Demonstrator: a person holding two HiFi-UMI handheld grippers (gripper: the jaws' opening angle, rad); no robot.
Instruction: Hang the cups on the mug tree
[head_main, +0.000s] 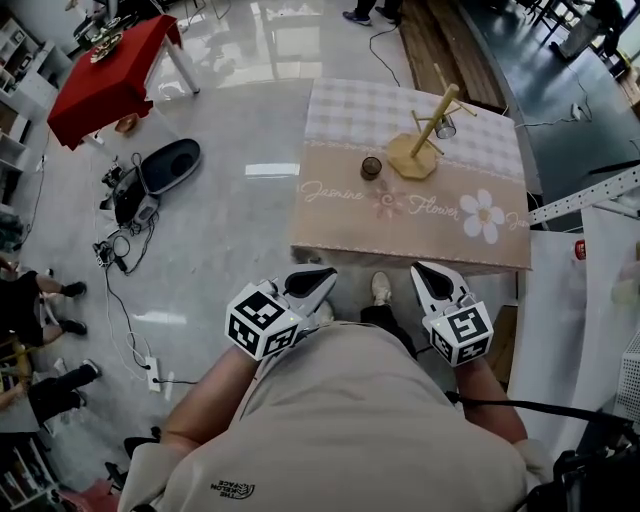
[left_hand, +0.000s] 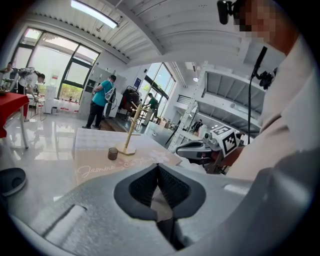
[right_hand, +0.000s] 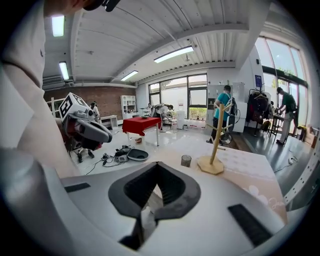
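Observation:
A wooden mug tree (head_main: 430, 130) stands on the table with the patterned cloth (head_main: 420, 225). A small dark cup (head_main: 371, 167) sits on the cloth just left of the tree's base. A clear cup (head_main: 446, 127) shows by the tree's branches; I cannot tell whether it hangs. Both grippers are held low, close to the person's body, short of the table's near edge. My left gripper (head_main: 322, 280) and right gripper (head_main: 428, 275) are shut with nothing between the jaws. The tree (left_hand: 131, 127) and the dark cup (left_hand: 113, 153) are far ahead in the left gripper view, as are the same tree (right_hand: 216, 145) and cup (right_hand: 186, 160) in the right gripper view.
A red-clothed table (head_main: 115, 60) stands at the far left. A dark case (head_main: 165, 165), cables and a power strip (head_main: 152, 372) lie on the glossy floor. People stand at the left edge and beyond the table. A white metal frame (head_main: 590, 200) is at the right.

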